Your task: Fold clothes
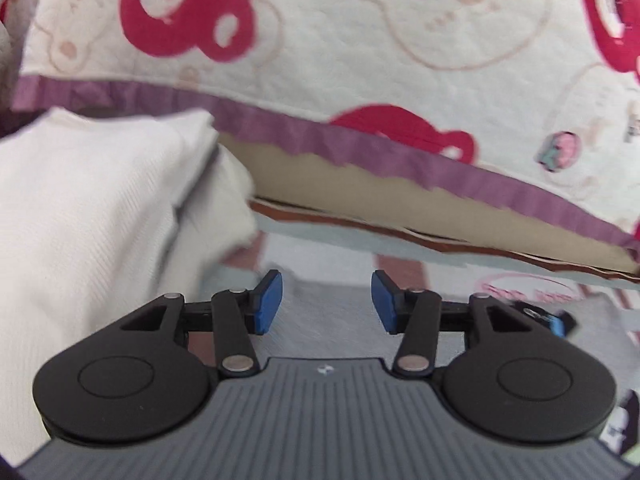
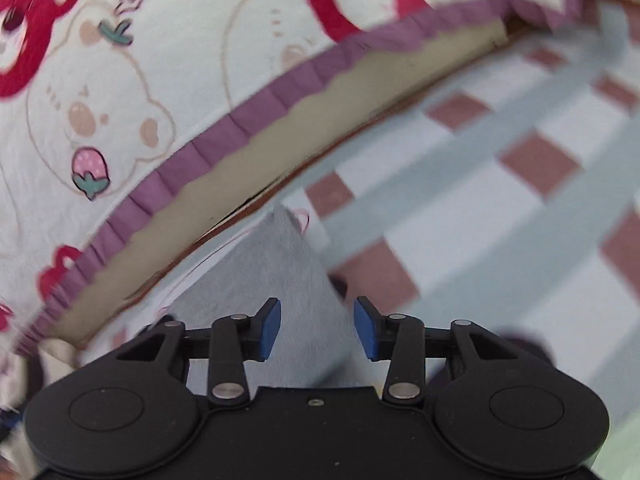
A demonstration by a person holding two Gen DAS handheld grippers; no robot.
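— Nearest the lens in the left wrist view sits the left gripper, its blue pads spread apart with nothing between them. Under the gap lies a pale grey garment, low in the frame.

— And the other one?

— Same story. Right gripper stands spread too, pads parted and pinching nothing. The grey garment shows better there: it lies flat on the checked bedsheet, and its long axis runs from the bottom centre of the frame up to a corner that points toward the upper middle, just short of the quilt's edge.

— Which quilt?

— A cream quilt with red bears fills the top of both views; its purple ruffled trim crosses the left view from upper left to lower right. Beneath the trim there's a tan band with a brown edge. In the right view the same trim slants the other way, from lower left to upper right.

— Anything crowding the garment?

— A folded white cloth bulks up at the left of the left view, just beside the left gripper. At the right of that view, a blue-tipped bit of the other tool shows, blurred.
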